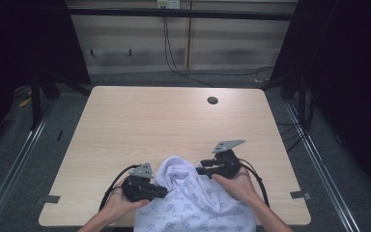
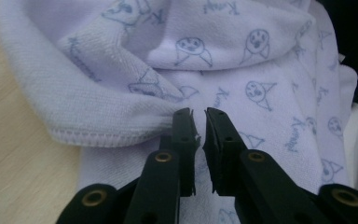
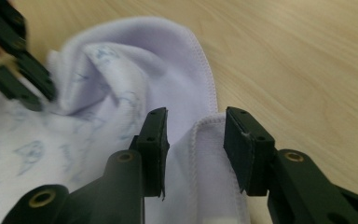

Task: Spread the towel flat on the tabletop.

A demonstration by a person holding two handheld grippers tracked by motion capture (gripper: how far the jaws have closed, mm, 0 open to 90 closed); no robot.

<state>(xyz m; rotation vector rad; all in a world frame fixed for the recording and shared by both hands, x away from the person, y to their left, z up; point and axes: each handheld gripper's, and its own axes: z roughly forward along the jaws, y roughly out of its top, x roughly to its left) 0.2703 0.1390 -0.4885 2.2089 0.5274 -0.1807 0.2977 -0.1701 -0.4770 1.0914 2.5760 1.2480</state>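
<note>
The white towel with little blue drawings (image 1: 193, 198) lies bunched at the near edge of the table (image 1: 174, 121), not yet spread or folded. The left gripper (image 1: 163, 192) has its jaws a narrow crack apart at a fold, gripping nothing. The right gripper (image 1: 202, 169) has its jaws wider, with the hem loose between them, so most of the work seems still to come

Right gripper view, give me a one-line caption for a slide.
Open right claw straddling the stitched hem of a white printed towel on a wooden table, left claw at its far fold.

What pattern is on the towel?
White towel with small blue cartoon faces; left gripper view.
</note>
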